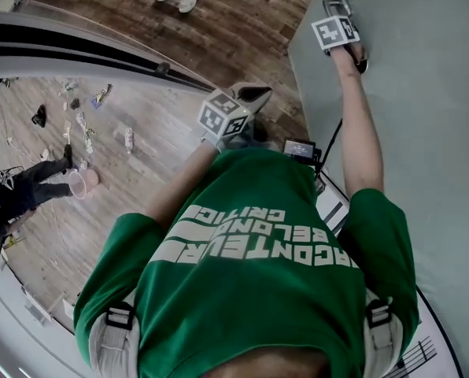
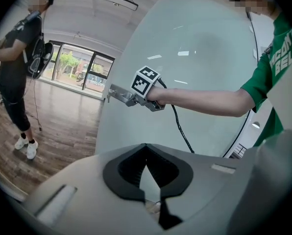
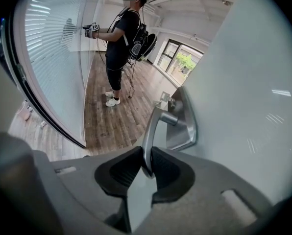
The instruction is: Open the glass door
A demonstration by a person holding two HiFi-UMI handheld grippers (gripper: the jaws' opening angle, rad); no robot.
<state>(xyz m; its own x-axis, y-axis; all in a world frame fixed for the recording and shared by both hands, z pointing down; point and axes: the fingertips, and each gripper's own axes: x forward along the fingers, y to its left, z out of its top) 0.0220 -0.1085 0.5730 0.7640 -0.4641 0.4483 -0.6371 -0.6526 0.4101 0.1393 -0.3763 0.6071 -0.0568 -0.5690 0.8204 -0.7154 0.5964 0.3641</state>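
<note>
right tongs [image 3: 147, 164] pinch the metal door handle [image 3: 156, 126] of the glass door [image 3: 249, 97], which stands at the far right. left tongs [image 2: 146, 151], pressed together and empty, hang near the person's chest.

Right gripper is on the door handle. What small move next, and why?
Probably hold the right gripper shut on the lever handle and draw it toward you to ease the glass door open. Its jaws pinch the lever, while the left gripper hangs free, holding nothing.
</note>
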